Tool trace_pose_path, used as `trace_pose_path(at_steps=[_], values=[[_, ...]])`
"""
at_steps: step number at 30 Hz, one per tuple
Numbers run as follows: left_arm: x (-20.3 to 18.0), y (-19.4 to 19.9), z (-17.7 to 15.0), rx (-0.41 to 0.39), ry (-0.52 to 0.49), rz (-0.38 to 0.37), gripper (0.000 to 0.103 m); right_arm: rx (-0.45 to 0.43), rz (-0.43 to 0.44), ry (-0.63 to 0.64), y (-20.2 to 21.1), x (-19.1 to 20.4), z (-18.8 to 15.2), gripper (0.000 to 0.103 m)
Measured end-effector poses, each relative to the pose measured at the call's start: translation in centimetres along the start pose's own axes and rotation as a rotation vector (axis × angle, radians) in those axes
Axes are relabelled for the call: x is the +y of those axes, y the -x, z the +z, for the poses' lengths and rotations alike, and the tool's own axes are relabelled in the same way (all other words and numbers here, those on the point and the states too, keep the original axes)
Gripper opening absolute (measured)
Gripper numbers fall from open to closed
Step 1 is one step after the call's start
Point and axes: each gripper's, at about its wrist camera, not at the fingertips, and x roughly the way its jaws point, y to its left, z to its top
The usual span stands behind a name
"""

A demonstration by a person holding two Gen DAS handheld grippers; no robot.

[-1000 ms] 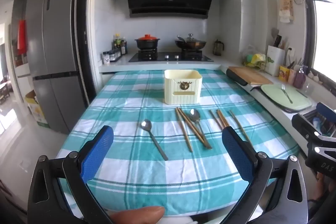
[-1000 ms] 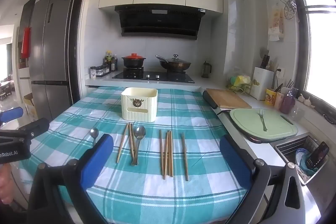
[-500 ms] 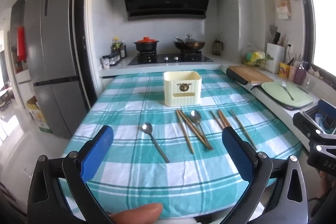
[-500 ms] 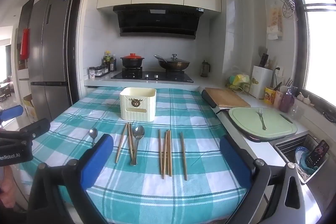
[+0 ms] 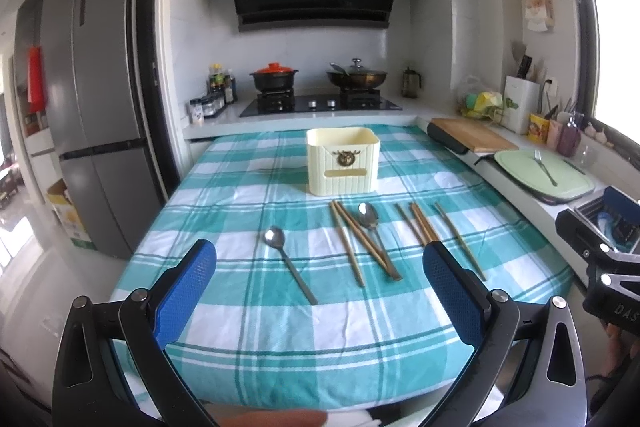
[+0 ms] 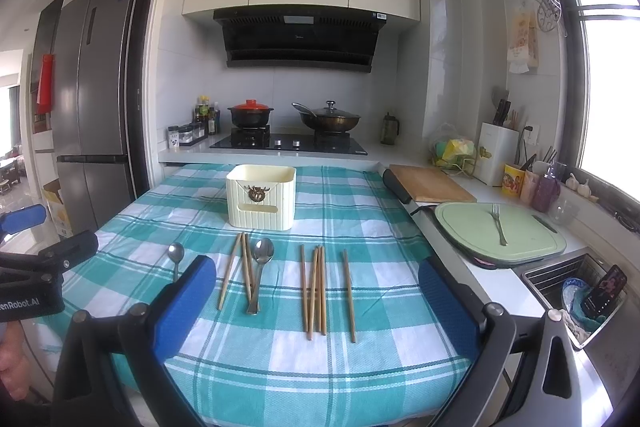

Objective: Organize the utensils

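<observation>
A cream utensil holder [image 5: 343, 160] [image 6: 261, 202] stands upright mid-table on the teal checked cloth. In front of it lie two metal spoons, one alone at the left [image 5: 289, 263] [image 6: 175, 256] and one [image 5: 374, 233] [image 6: 259, 271] beside a few wooden chopsticks [image 5: 354, 239] [image 6: 237, 273]. More chopsticks [image 5: 424, 225] [image 6: 316, 289] lie further right. My left gripper [image 5: 320, 259] hangs open near the table's front edge, nothing between its blue pads. Equally open and empty, my right gripper [image 6: 316, 283] hovers over the front right of the table.
A counter runs along the right with a wooden cutting board [image 6: 430, 183], a green board carrying a fork [image 6: 498, 223] and a sink rack [image 6: 580, 291]. A stove with pots [image 6: 288, 143] is behind the table, a fridge [image 5: 96, 99] at the left.
Both grippers have drawn back and risen slightly, so the table looks a little farther away. Nothing on the table has moved.
</observation>
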Motion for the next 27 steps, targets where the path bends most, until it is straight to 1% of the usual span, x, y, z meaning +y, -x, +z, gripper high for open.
trace_pose_path(at_steps=[10, 13, 17, 22, 27], values=[[0.12, -0.23, 0.10, 0.000, 0.014, 0.000, 0.103, 0.004, 0.003, -0.001, -0.08, -0.10, -0.12, 0.103], [0.14, -0.50, 0.12, 0.009, 0.015, -0.004, 0.103, 0.009, 0.001, -0.003, -0.33, -0.76, -0.28, 0.103], [0.09, -0.90, 0.06, 0.024, 0.016, -0.014, 0.103, 0.010, 0.000, -0.002, -0.36, -0.72, -0.25, 0.103], [0.36, -0.81, 0.19, 0.010, 0.027, -0.019, 0.103, 0.018, 0.001, 0.003, -0.59, -0.73, -0.15, 0.103], [0.36, -0.97, 0.20, 0.013, 0.027, -0.011, 0.103, 0.017, 0.001, 0.004, -0.64, -0.78, -0.15, 0.103]])
